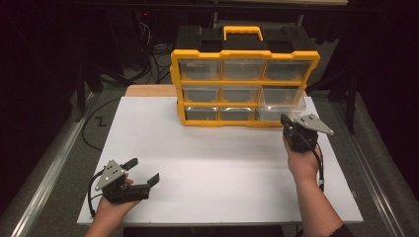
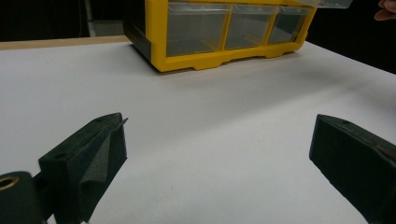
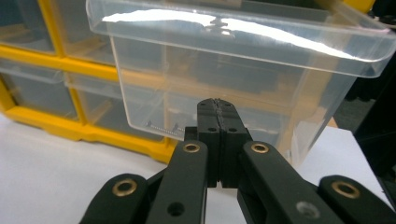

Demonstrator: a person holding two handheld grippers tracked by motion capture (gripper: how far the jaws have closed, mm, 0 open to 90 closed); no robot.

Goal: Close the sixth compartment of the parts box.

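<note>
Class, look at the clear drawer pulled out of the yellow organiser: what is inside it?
The pulled-out drawer holds a few small screws on its floor. The shut right gripper covers part of the floor, so more may be hidden.

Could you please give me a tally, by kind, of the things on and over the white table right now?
Yellow drawer cabinet: 1
Clear drawers in it: 9, with the middle-right drawer pulled out
Handheld grippers: 2, the left gripper open and the right gripper shut
Total: 12
</note>
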